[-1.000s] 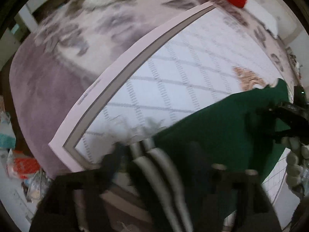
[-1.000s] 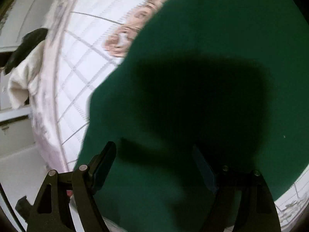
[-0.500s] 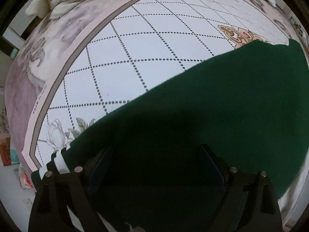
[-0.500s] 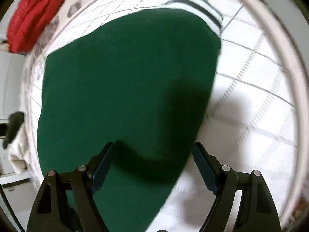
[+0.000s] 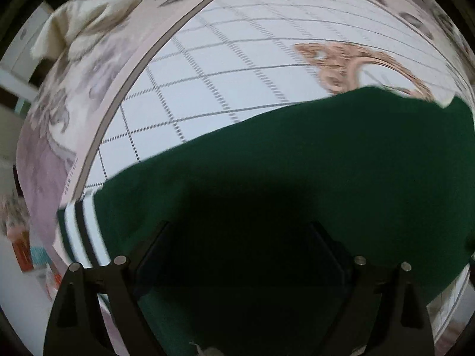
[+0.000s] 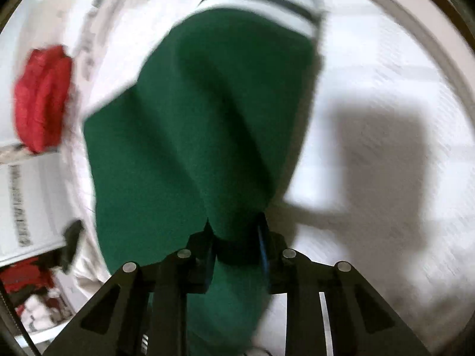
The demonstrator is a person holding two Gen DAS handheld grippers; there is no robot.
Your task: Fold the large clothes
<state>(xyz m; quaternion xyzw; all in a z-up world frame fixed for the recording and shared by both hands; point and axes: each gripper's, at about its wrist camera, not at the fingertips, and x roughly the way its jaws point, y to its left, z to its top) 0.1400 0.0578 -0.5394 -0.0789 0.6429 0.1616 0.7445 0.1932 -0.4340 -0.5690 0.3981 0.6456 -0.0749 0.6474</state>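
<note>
A dark green garment (image 5: 297, 163) with a black-and-white striped cuff band (image 5: 78, 234) lies flat on a white quilted bedspread (image 5: 222, 74). My left gripper (image 5: 237, 252) is open and empty just above the green cloth, its fingers spread wide. In the right wrist view, my right gripper (image 6: 236, 237) is shut on a bunched edge of the green garment (image 6: 202, 112). The cloth stretches away from it to the striped band (image 6: 267, 6) at the far end.
A red garment (image 6: 41, 98) lies on the bed at the left. A cream cloth (image 5: 80, 20) is heaped at the bed's far left corner. The bedspread has a grey-pink border (image 5: 124, 74) and a tan floral motif (image 5: 341, 65). Clutter (image 6: 32, 290) sits beside the bed.
My right gripper has closed on the green garment's edge and pulled it up; it was open before. My left gripper let go of the striped part a second ago and stays open above the cloth.
</note>
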